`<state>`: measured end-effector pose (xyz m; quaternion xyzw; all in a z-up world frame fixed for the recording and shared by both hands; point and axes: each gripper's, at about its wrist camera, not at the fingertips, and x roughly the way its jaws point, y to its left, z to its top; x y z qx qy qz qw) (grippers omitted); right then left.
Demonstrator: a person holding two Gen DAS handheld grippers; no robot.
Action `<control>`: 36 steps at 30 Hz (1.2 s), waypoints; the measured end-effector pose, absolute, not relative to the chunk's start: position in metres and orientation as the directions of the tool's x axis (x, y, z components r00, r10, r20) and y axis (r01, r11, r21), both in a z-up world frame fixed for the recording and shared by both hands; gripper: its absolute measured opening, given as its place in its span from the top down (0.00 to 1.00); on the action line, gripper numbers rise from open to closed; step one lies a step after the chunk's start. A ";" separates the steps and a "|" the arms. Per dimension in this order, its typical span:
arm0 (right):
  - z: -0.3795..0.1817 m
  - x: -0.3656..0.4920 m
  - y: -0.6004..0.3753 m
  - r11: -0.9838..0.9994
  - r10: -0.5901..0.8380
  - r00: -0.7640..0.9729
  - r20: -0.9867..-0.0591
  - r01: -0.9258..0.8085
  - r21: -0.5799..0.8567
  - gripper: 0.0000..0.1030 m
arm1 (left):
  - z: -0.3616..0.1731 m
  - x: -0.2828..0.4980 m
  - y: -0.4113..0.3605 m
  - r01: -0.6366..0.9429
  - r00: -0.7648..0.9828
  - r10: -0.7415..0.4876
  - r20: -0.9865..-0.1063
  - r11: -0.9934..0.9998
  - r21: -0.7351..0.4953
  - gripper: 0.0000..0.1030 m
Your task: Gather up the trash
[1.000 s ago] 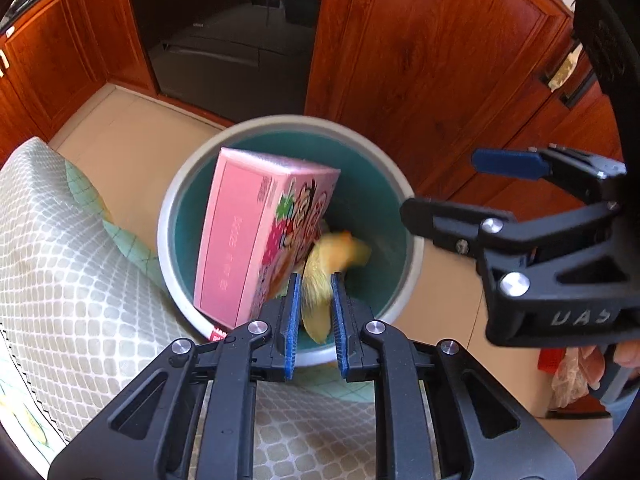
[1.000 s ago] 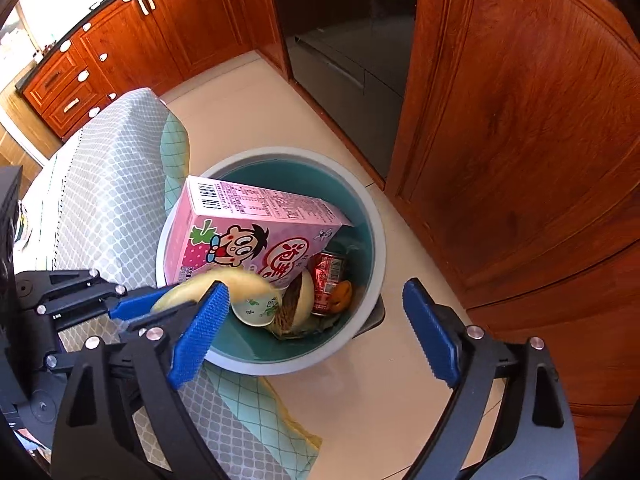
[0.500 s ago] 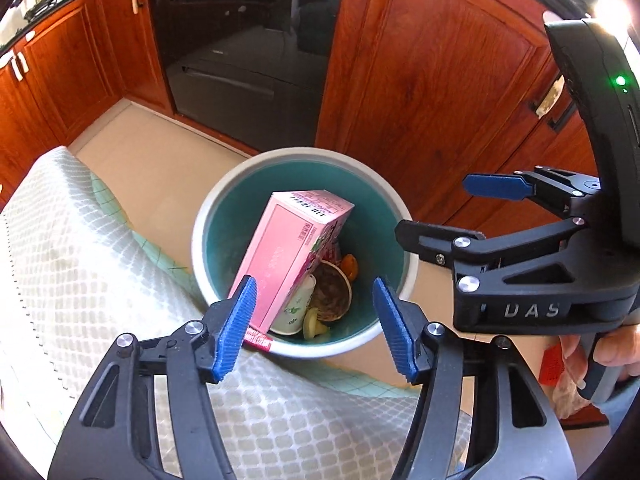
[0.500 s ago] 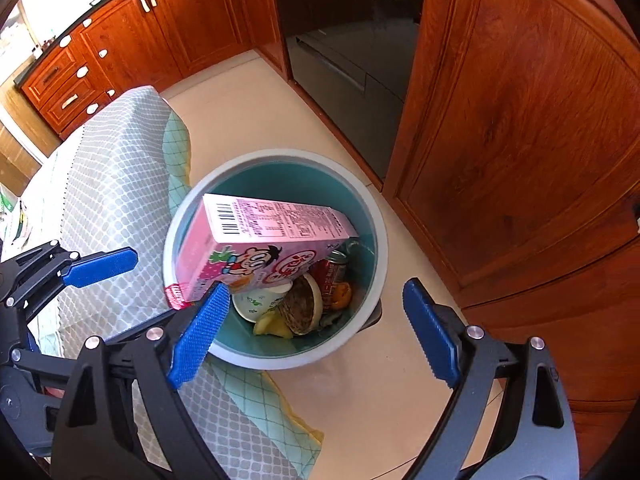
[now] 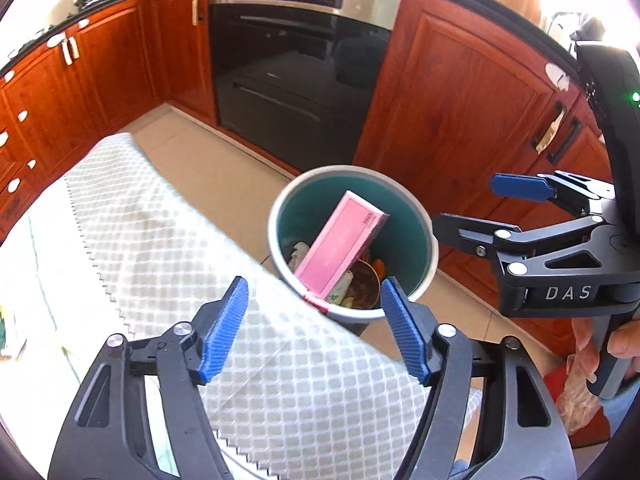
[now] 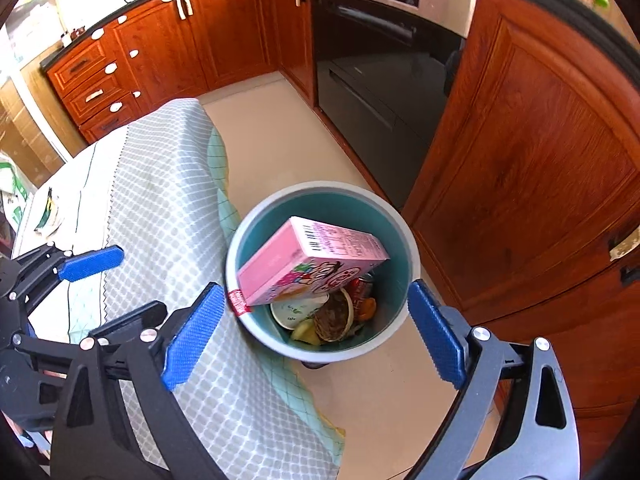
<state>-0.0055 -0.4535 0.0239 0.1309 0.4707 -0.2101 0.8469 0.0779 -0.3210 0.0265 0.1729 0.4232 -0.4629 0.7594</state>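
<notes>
A round grey bin with a teal inside (image 5: 420,216) (image 6: 248,248) stands on the floor beside the table. A pink carton (image 5: 340,240) (image 6: 308,264) leans in it over a paper cup (image 6: 296,310), a brown bowl (image 6: 332,316), a red can (image 6: 362,286) and a yellow peel (image 6: 304,330). My left gripper (image 5: 316,328) is open and empty above the table edge, short of the bin. My right gripper (image 6: 316,340) is open and empty above the bin; it also shows in the left wrist view (image 5: 472,208).
A checked tablecloth (image 5: 160,240) (image 6: 160,208) covers the table and hangs next to the bin. Red wooden cabinets (image 6: 520,168) and a black oven (image 5: 296,80) stand behind the bin. Beige floor (image 6: 280,128) lies between them.
My left gripper opened and let the yellow peel drop into the bin, then pulled up and back over the table. The pink carton tipped lower in the bin. My right gripper rose.
</notes>
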 end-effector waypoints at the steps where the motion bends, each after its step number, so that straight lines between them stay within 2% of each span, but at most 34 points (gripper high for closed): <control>1: 0.027 -0.007 -0.449 0.878 -0.237 0.471 -0.850 0.479 0.021 0.14 | 0.029 0.077 -0.317 0.845 0.223 -0.560 -0.798 0.520 -0.128 0.27; 4: 0.035 -0.011 -0.438 0.878 -0.241 0.478 -0.844 0.478 0.020 0.11 | 0.038 0.072 -0.298 0.828 0.277 -0.561 -0.780 0.551 -0.102 0.18; 6: 0.039 -0.015 -0.431 0.878 -0.247 0.479 -0.842 0.479 0.015 0.08 | 0.045 0.069 -0.286 0.814 0.322 -0.569 -0.756 0.575 -0.086 0.03; 10: 0.045 -0.026 -0.417 0.878 -0.262 0.474 -0.841 0.479 -0.004 0.06 | 0.057 0.061 -0.260 0.780 0.390 -0.591 -0.706 0.619 -0.087 0.03; 14: 0.046 -0.041 -0.405 0.877 -0.269 0.465 -0.844 0.480 -0.014 0.06 | 0.063 0.060 -0.239 0.765 0.372 -0.573 -0.730 0.635 -0.109 0.03; 20: 0.041 -0.058 -0.396 0.865 -0.279 0.439 -0.854 0.500 -0.026 0.06 | 0.072 0.044 -0.212 0.759 0.401 -0.560 -0.725 0.646 -0.080 0.03; 36: 0.023 -0.093 -0.372 0.856 -0.316 0.408 -0.857 0.513 -0.072 0.06 | 0.053 0.013 -0.194 0.721 0.420 -0.488 -0.766 0.691 -0.045 0.03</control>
